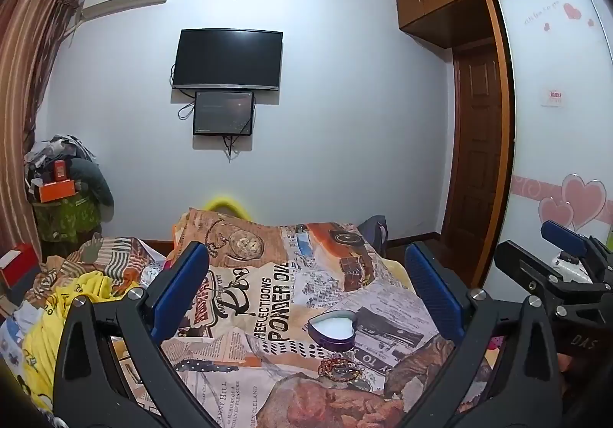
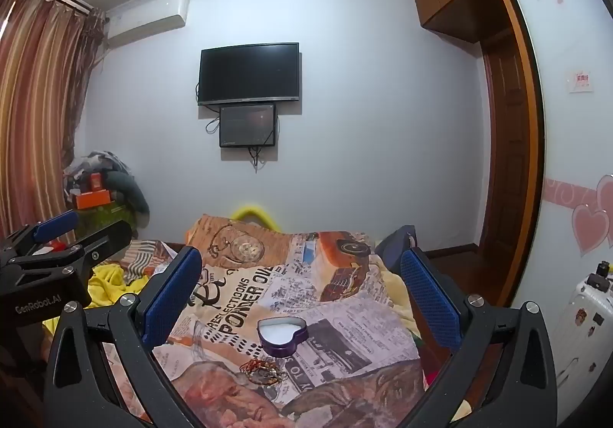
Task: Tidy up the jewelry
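Left wrist view: the left gripper hovers over the bed, fingers wide apart and empty. The heart-shaped tin sits open at 6 o'clock, jewelry heaped just nearer (likely staged for loading).

Right wrist view: the right gripper is level, spread wide, holding nothing; the tin lies ahead.

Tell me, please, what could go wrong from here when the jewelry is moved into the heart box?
1. The jewelry lies as one tangled pile, so the open right tongs may lift several pieces together.
2. The heart box stands on a soft bedspread; a push could tip it.
3. Fine chains may slip between the pads and vanish against the busy print.
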Motion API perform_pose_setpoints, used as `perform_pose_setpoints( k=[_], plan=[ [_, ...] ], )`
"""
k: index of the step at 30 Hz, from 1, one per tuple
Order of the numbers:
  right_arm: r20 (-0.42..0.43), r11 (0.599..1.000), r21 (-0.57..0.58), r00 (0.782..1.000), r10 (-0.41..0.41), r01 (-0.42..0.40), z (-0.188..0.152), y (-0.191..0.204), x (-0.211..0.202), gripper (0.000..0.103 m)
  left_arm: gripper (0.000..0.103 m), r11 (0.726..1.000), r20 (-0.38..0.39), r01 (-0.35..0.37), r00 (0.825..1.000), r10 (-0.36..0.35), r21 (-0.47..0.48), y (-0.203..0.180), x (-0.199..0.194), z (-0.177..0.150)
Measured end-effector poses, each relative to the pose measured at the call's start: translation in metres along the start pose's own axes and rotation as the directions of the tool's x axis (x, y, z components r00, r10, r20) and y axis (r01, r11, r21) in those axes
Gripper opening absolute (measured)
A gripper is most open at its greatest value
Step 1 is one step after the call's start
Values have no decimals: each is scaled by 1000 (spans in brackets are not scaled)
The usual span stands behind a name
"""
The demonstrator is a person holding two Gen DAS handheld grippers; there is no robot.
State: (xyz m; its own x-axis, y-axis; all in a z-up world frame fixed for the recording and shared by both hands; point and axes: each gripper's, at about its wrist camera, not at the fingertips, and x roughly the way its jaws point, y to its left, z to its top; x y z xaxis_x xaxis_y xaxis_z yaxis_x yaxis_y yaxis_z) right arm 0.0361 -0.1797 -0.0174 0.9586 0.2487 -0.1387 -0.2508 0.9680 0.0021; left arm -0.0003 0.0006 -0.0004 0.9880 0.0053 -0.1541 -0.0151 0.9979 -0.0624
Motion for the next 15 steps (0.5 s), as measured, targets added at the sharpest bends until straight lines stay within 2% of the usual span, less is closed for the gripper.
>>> perform_pose_setpoints(
  k=[15],
  plan=[
    [-12, 1000, 6, 1000, -3, 3, -2, 2, 0, 103, 103, 1000, -22, 6, 1000, -6, 5, -3, 5, -4]
  ],
)
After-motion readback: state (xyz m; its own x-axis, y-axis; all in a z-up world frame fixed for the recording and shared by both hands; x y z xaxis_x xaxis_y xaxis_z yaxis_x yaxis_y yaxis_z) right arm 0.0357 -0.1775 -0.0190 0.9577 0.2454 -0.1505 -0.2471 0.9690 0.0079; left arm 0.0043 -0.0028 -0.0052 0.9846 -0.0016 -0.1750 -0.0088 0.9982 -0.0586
